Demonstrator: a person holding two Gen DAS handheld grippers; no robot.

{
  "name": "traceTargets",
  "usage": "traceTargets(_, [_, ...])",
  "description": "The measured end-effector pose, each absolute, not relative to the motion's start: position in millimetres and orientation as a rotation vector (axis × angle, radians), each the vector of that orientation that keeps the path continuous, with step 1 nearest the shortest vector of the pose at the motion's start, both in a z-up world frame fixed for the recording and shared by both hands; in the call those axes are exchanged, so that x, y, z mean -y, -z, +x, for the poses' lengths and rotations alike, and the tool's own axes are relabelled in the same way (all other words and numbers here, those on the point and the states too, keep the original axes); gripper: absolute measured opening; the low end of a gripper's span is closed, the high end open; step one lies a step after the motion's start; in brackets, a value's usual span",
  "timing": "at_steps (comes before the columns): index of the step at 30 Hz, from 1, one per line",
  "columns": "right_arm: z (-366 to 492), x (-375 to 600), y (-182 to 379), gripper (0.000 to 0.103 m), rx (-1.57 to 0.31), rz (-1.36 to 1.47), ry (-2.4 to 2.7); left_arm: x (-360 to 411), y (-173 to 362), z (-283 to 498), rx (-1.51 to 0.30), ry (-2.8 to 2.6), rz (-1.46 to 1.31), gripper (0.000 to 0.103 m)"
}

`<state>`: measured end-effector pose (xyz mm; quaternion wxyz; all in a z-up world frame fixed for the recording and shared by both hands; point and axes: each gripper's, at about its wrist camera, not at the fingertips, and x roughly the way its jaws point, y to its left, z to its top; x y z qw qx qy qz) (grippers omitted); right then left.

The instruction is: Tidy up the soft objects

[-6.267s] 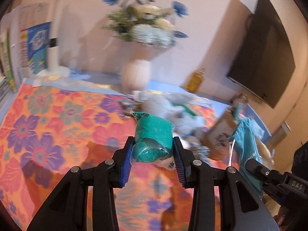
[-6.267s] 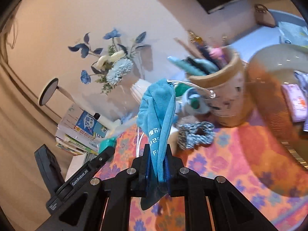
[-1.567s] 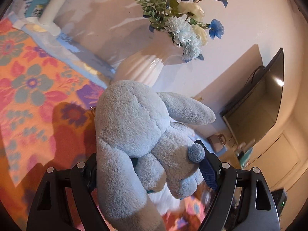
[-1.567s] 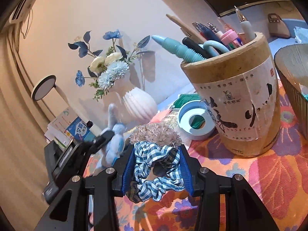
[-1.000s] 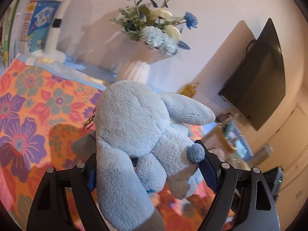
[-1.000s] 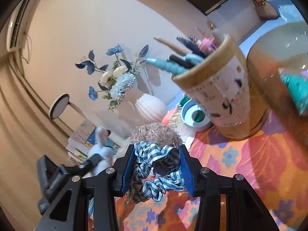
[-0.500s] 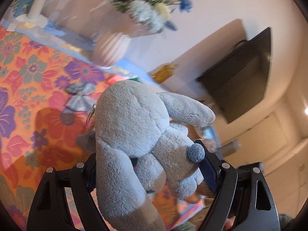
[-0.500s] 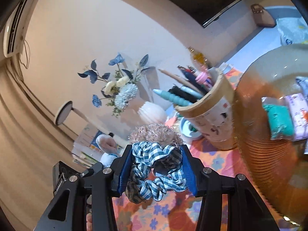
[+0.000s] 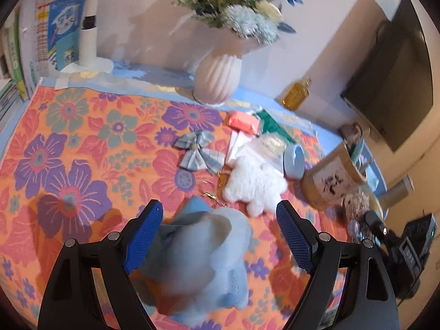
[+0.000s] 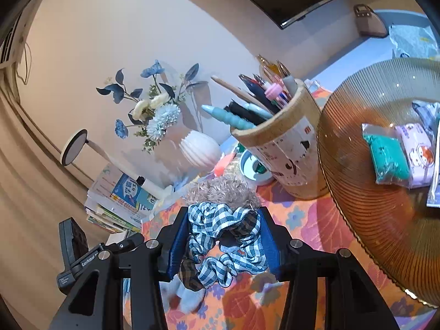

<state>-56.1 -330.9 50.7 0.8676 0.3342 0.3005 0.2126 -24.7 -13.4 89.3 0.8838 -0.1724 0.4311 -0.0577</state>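
My left gripper [image 9: 217,236] is open, its blue pads wide apart. A blurred grey-blue plush rabbit [image 9: 200,264] is below and between the jaws, free of the pads, over the floral cloth [image 9: 71,143]. A white plush toy [image 9: 253,187] and a plaid bow [image 9: 196,154] lie further back. My right gripper [image 10: 224,242] is shut on a blue-checked scrunchie [image 10: 222,239] together with a tan fuzzy scrunchie [image 10: 220,189]. The amber glass bowl [image 10: 365,206] to the right holds a teal packet [image 10: 386,155] and a pink packet [image 10: 418,151].
A wooden pen holder [image 10: 283,143] stands beside the bowl, with a tape roll [image 10: 254,169] next to it. A white vase with flowers [image 9: 220,77] stands at the back. An orange packet [image 9: 243,122], papers, books [image 10: 121,206] and a wall TV [image 9: 396,82] are around.
My left gripper has opened and let go of the plush rabbit, which has dropped below the jaws. My right gripper still holds the scrunchies and has moved closer to the bowl.
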Motion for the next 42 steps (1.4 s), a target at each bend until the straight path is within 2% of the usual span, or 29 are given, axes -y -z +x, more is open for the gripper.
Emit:
traceTargets(6, [-55,328,-48,0.048,-0.649,0.694,-0.450,40,-84,-31,-0.985,0.153,-0.149,0.087])
traceTargets(12, [-51,325,-41,0.048,-0.663,0.710,-0.444,60,-29,-21,-1.148,0.060,0.109,0.087])
traceTargets(13, [-51,324,-40,0.048,-0.666,0.711,-0.448,59,-23,-18,-1.155,0.052,0.109,0.087])
traceTargets(16, [-52,324,-39,0.048,-0.669,0.700,-0.441,56,-21,-21,-1.090,0.053,0.090,0.071])
traceTargets(23, [-60,338,-48,0.048,-0.618,0.706,-0.421,10,-68,-36,-0.908,0.123,-0.230,0.070])
traceTargets(29, [-66,349,-51,0.048,-0.602,0.750,-0.454,-25,-91,-46,-0.839,0.249,-0.548,0.071])
traceTargets(34, [-68,342,-66,0.048,-0.600,0.730,-0.484,-4,-105,-50,-0.870,0.121,-0.409,0.071])
traceTargets(42, [-78,353,-99,0.048,-0.532,0.696,-0.461,42,-98,-40,-0.912,0.210,-0.321,0.071])
